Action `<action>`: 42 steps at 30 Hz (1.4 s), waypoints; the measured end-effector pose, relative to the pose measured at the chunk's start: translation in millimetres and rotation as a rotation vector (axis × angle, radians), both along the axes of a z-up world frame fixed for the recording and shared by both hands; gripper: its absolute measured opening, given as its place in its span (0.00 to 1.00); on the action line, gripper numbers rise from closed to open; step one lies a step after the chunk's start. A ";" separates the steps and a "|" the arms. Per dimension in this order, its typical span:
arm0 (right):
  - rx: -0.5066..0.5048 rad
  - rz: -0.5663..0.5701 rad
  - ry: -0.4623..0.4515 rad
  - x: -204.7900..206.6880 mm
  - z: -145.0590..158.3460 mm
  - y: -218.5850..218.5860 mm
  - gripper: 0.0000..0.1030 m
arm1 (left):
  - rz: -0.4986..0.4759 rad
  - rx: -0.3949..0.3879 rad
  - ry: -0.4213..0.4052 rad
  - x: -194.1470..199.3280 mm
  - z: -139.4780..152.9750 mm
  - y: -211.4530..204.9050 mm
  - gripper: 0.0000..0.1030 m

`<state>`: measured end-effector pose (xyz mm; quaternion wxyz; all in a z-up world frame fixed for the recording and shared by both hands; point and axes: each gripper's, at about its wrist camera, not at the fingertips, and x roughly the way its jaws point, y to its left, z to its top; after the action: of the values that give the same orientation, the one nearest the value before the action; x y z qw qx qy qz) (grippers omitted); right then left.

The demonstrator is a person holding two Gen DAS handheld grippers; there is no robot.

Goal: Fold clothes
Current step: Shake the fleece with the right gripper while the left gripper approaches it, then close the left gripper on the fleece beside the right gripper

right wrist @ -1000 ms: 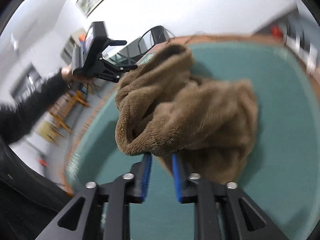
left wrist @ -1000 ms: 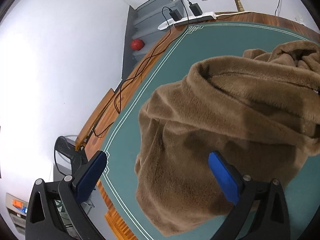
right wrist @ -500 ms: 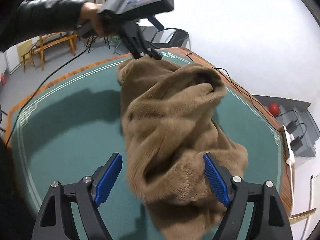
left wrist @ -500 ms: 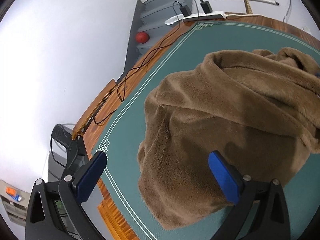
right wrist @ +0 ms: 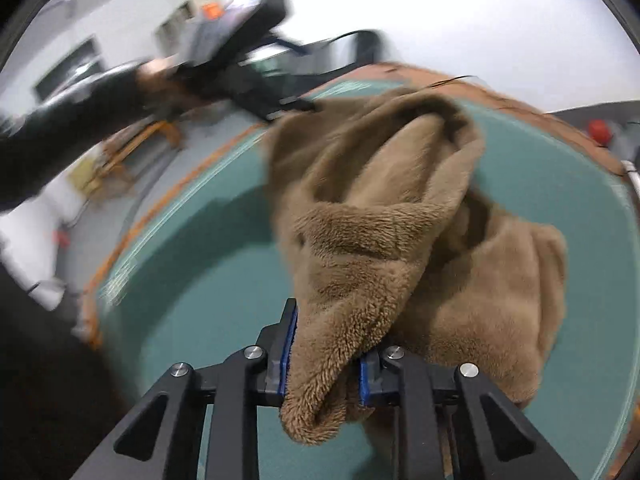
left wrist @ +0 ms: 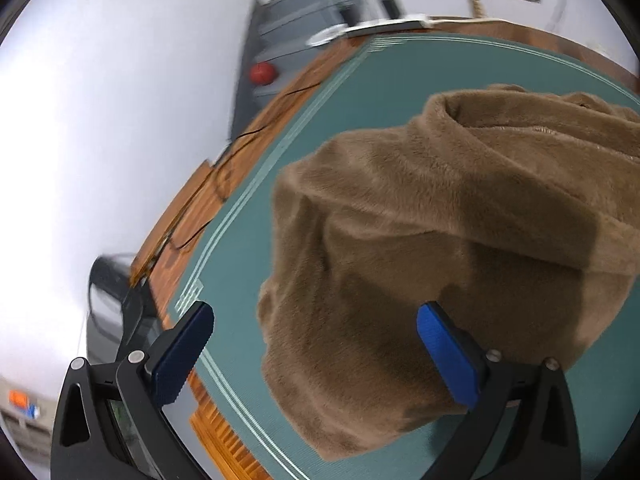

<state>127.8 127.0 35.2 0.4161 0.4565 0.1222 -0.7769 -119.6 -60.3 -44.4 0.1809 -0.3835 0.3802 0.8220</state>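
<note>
Plush brown garment [right wrist: 400, 240] bunched in thick, soft folds on green felt table [left wrist: 352, 92], deep-pile fleece showing rounded rolls and a tube-like opening at the far end. Right gripper [right wrist: 326, 354] clamped tight on a lumpy fold of the fleece, blue-padded fingers [right wrist: 289, 340] pressed in from both sides, fabric bulging out below and ahead of the tips, the rest draping forward and to the right onto the felt. Left gripper [left wrist: 316, 344] spread wide and holding nothing, one blue ribbed finger [left wrist: 182, 354] out over the table's edge to the left, the other finger [left wrist: 446, 354] above the near part of the garment, whether touching the pile not clear. Seen from the right wrist, far beyond the right fingertips, the left gripper [right wrist: 288, 106] blurred at the garment's far end, black body gripped by a hand [right wrist: 160, 80] in a dark sleeve. Felt bordered by pale inlaid lines and a polished wooden rim [left wrist: 188, 216], a thin black cable [left wrist: 224, 176] trailing along it well left of the left fingers. Beyond the fingertips at the table's far edge, white power strip [left wrist: 360, 30]; past it, grey steps [left wrist: 292, 24] with a red ball [left wrist: 262, 73] resting on one. Black chair [left wrist: 108, 300] just off the table corner, left of the left finger.
</note>
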 end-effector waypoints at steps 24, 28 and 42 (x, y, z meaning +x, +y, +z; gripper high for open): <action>0.089 -0.076 -0.097 20.7 -56.8 -17.9 0.25 | -0.027 0.708 -0.431 -57.8 56.6 0.7 0.99; 0.085 -0.081 -0.091 22.2 -58.1 -16.7 0.25 | -0.036 0.635 -0.410 -46.9 46.6 28.0 0.99; 0.100 -0.134 -0.034 42.7 -53.9 -18.4 0.25 | 0.391 0.187 -0.046 -50.0 7.2 76.0 0.99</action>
<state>170.5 108.6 -18.7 0.3418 0.4968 0.1228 -0.7882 -169.7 15.7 -37.2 0.0616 -0.4499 0.2165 0.8643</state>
